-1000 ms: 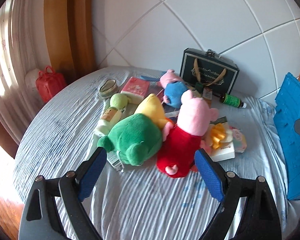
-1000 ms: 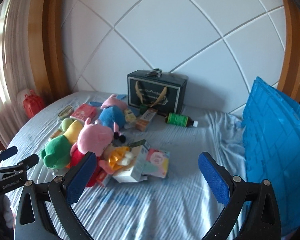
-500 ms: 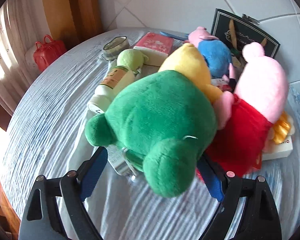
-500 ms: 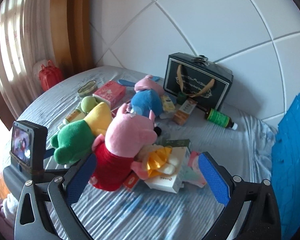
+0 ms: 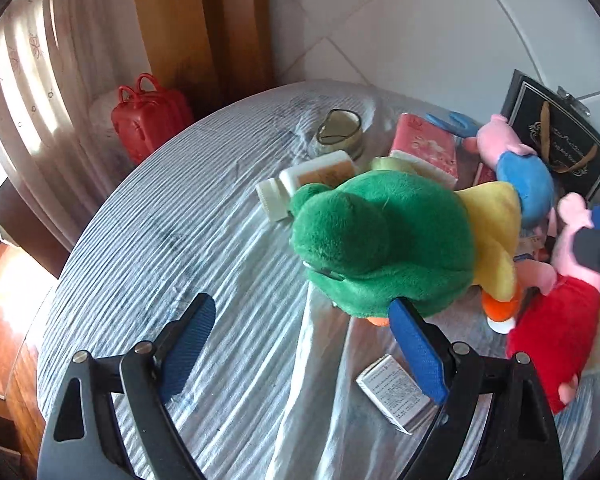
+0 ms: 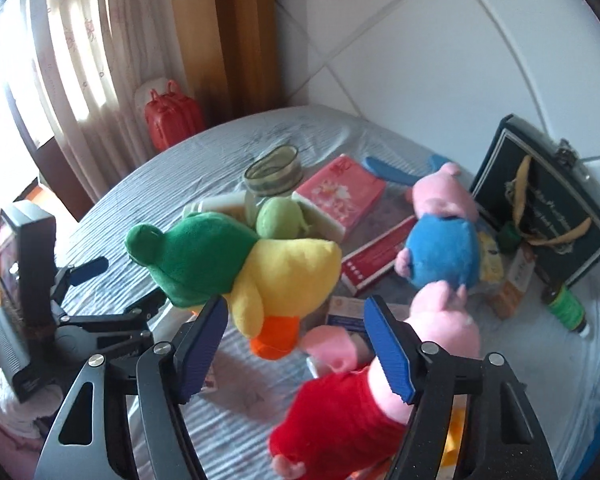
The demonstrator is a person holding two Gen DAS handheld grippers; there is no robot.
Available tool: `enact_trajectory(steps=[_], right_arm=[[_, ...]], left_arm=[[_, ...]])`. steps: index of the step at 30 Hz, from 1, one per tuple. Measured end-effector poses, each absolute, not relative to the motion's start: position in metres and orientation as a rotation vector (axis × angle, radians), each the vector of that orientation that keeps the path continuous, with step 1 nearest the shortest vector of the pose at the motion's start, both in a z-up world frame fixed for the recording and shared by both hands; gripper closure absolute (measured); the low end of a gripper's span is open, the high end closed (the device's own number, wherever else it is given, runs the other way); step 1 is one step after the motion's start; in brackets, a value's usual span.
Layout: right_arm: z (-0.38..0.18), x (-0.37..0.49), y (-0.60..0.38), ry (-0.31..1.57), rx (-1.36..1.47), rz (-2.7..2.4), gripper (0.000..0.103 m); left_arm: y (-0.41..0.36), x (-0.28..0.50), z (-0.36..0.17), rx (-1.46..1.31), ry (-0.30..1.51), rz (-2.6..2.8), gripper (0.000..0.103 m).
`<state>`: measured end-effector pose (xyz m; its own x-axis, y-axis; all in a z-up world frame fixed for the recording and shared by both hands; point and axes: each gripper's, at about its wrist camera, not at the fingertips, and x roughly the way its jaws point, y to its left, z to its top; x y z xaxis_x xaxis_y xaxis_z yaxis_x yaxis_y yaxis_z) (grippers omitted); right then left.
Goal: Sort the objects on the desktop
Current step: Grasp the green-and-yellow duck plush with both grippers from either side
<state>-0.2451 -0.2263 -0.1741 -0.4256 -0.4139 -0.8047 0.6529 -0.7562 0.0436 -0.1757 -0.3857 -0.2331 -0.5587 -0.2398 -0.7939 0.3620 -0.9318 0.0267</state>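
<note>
Striped cloth table, cluttered; green-and-yellow plush lies near the middle, green end toward the left gripper; that gripper's jaws stand wide apart, nothing between the pads, right pad just beside the plush's green edge; small printed box lies under that finger; right gripper has just been closing, jaws half-spread over the plush's orange beak and a pink arm of the red-dressed pig plush; pads press on nothing; blue-bodied pig plush lies beyond, beside the dark gift bag.
</note>
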Motion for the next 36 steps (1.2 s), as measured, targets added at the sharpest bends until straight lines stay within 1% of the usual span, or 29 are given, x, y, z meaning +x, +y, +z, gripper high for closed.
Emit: enact_trajectory(steps=[3,6,8,11,13,14,16,19,23,25,27,30,32,33,34,35,36], right_arm=[[-0.197,-0.245,-0.229,0.364,1.192,-2.148,0.031],[-0.216,-0.247,-0.231,0.378,1.253,-2.118,0.031],[-0.224,-0.248,-0.231,0.402,1.277,-2.113,0.031],[-0.229,-0.252,-0.228,0.390,1.302,-2.106,0.031],[-0.230,-0.255,-0.228,0.391,1.308,-2.100,0.030],[-0.231,-0.257,-0.229,0.393,1.309,-2.097,0.029],[-0.234,-0.263,-0.231,0.391,1.322,-2.091,0.020],[-0.239,-0.268,-0.239,0.399,1.326,-2.080,0.017],[-0.246,-0.277,-0.251,0.415,1.313,-2.070,0.014],[-0.247,-0.280,-0.258,0.418,1.301,-2.061,0.005],[-0.250,-0.285,-0.267,0.423,1.298,-2.046,0.001],[-0.255,-0.291,-0.277,0.449,1.277,-2.042,0.000],[-0.255,-0.295,-0.279,0.450,1.260,-2.034,0.004],[-0.256,-0.296,-0.280,0.454,1.257,-2.029,0.018],[-0.256,-0.296,-0.282,0.476,1.257,-2.036,0.032],[-0.258,-0.297,-0.283,0.504,1.256,-2.058,0.032],[-0.257,-0.299,-0.280,0.483,1.262,-2.051,0.035]], left_arm=[[-0.369,-0.174,-0.231,1.269,0.186,-2.553,0.013],[-0.352,-0.181,-0.237,1.313,0.133,-2.588,0.013],[-0.345,-0.189,-0.246,1.357,0.126,-2.596,0.013],[-0.342,-0.200,-0.258,1.394,0.123,-2.589,0.013],[-0.344,-0.209,-0.268,1.429,0.129,-2.574,0.010],[-0.347,-0.213,-0.271,1.442,0.139,-2.573,0.009],[-0.352,-0.215,-0.273,1.429,0.133,-2.572,0.002],[-0.364,-0.216,-0.272,1.402,0.117,-2.566,0.002],[-0.385,-0.218,-0.272,1.401,0.150,-2.578,0.002],[-0.387,-0.220,-0.272,1.401,0.132,-2.603,0.002],[-0.386,-0.222,-0.271,1.403,0.105,-2.636,0.002],[-0.384,-0.226,-0.270,1.379,0.050,-2.664,0.002],[-0.385,-0.231,-0.272,1.387,0.046,-2.686,0.007],[-0.383,-0.234,-0.273,1.395,0.051,-2.694,0.015],[-0.382,-0.235,-0.272,1.384,0.027,-2.692,0.016],[-0.380,-0.236,-0.270,1.367,0.003,-2.702,0.017],[-0.378,-0.235,-0.268,1.356,-0.002,-2.712,0.020]])
